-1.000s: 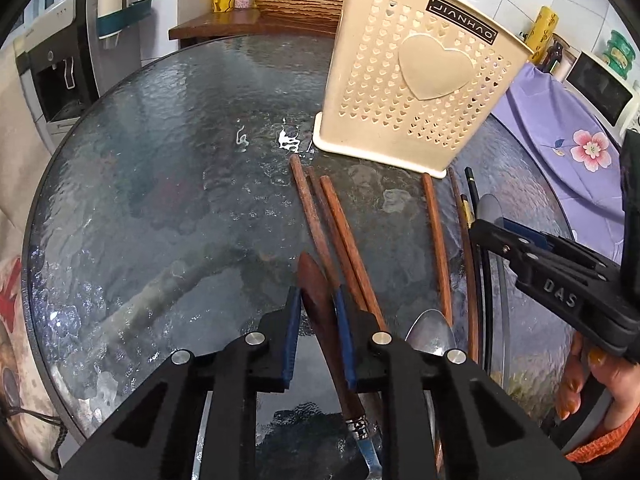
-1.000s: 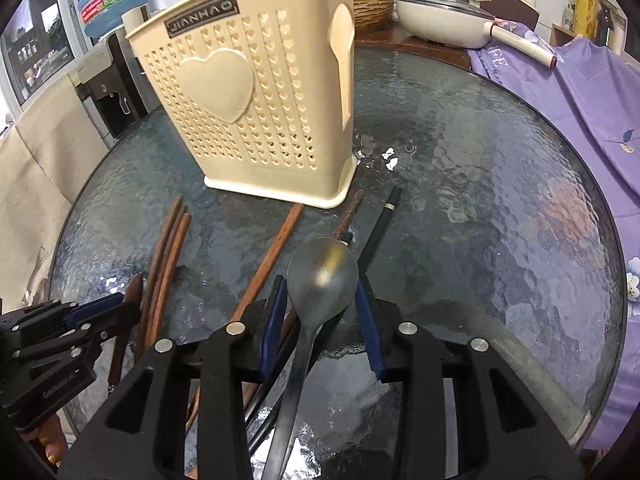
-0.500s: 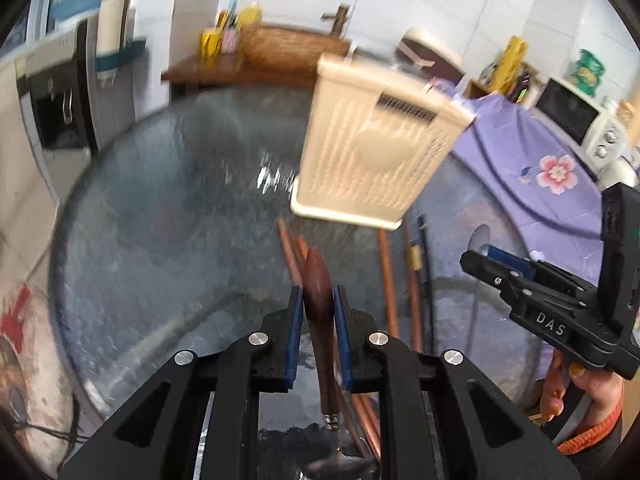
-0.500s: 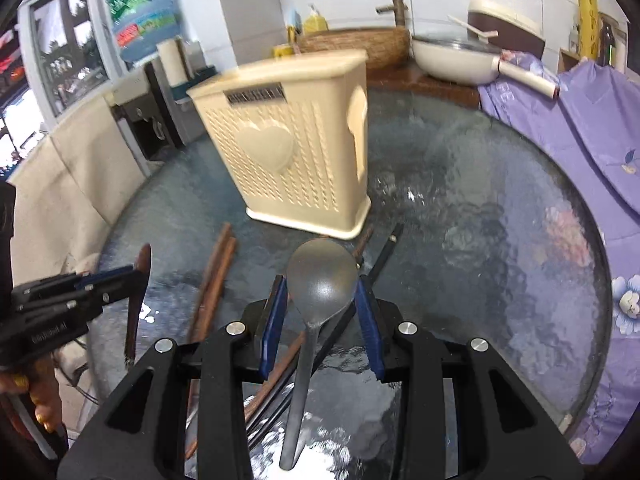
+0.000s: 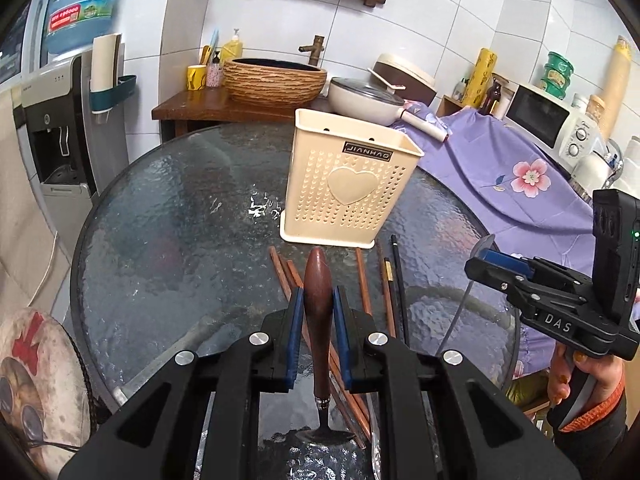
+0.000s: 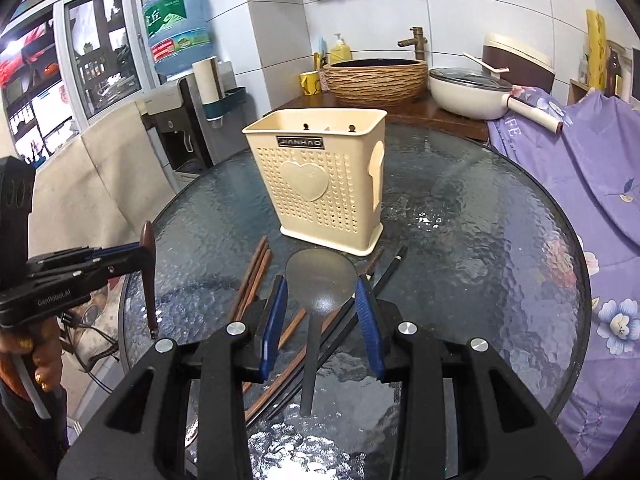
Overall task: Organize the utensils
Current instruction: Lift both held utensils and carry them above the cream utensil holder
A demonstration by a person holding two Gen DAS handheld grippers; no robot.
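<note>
The left gripper (image 5: 316, 316) clamps a dark reddish-brown wooden-handled spoon (image 5: 318, 300) by its bulbous handle, metal bowl hanging toward the camera. The right gripper (image 6: 322, 312) pinches a matte grey metal spoon (image 6: 320, 280) across its round bowl, handle trailing back. Both are held above the round textured glass table (image 5: 168, 240), in front of the cream perforated plastic utensil holder (image 5: 348, 184) with a raised heart. Brown wooden and black chopsticks (image 5: 384, 280) lie flat just before the holder's base.

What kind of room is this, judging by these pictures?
Most likely a home kitchen or dining corner: a white microwave oven, a cream lidded frying pan and a blue water-dispenser bottle stand around the round glass table.
</note>
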